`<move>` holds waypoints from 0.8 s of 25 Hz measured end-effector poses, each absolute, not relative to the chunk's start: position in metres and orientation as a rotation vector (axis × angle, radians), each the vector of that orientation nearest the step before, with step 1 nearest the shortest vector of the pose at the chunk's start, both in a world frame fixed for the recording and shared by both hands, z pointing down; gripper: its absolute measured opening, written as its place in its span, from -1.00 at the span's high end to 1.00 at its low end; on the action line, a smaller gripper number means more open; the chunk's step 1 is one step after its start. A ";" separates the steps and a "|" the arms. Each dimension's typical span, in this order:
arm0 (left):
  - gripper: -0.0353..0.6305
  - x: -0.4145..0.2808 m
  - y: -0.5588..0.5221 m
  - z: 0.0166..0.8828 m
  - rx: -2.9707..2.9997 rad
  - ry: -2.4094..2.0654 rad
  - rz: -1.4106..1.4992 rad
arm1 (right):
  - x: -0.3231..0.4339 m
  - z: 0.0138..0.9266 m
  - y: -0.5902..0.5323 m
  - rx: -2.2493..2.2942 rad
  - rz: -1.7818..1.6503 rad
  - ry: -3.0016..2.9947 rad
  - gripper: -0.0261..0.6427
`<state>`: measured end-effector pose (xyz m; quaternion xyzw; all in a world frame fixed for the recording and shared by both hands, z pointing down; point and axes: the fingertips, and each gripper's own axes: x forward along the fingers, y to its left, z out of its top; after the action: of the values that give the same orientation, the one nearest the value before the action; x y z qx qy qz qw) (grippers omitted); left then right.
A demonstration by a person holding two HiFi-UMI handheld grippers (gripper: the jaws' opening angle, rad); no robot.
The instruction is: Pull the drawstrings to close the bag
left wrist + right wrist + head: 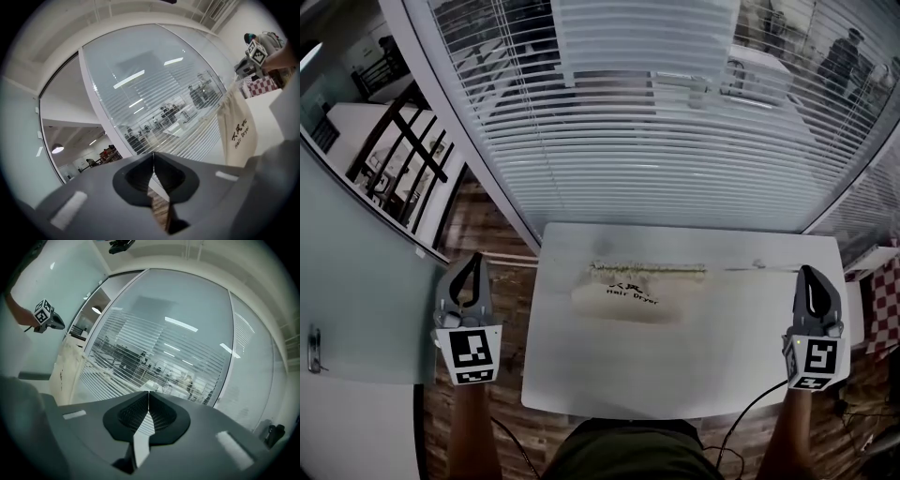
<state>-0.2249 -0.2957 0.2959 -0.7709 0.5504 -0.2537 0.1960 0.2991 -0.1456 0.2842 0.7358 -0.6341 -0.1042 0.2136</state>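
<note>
Surface (675, 366): white, rectangular, carrying the bag.
Bag (628, 292): cream cloth, lying flat on the half of the surface farther from the person, with dark print on its upper face. The gathered mouth edge runs along the bag's far side.
Drawstring (759, 268): a thin pale cord lying on the surface. It leaves the right end of the bag's mouth and runs to the right, toward the surface edge.
Left gripper (472, 262): well to the left of the bag, beyond the surface edge and over the wooden floor (487, 225).
Left jaws: together at the tips in the left gripper view (153, 157), with nothing visible between them. The bag (236, 129) shows at the right of that view.
Right gripper (811, 274): well to the right of the bag, at the surface's right edge, near the free end of the drawstring.
Right jaws: together at the tips in the right gripper view (148, 393), with nothing visible between them. The bag (63, 366) shows at the left of that view.
Blinds (656, 122): white slats behind glass, beyond the bag's far side.
</note>
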 end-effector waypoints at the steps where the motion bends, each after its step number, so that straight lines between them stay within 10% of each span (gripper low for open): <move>1: 0.86 -0.227 -0.295 0.292 -2.159 1.549 -0.700 | 0.303 0.282 -0.144 2.057 -0.288 -1.758 0.87; 20: 0.86 -0.249 -0.303 0.290 -2.214 1.638 -0.642 | 0.347 0.274 -0.126 2.181 -0.253 -1.703 0.87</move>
<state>-0.2493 -0.3032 0.2899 -0.7734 0.5720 -0.2243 0.1561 0.3472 -0.1257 0.2738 0.7720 -0.6029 -0.0895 0.1805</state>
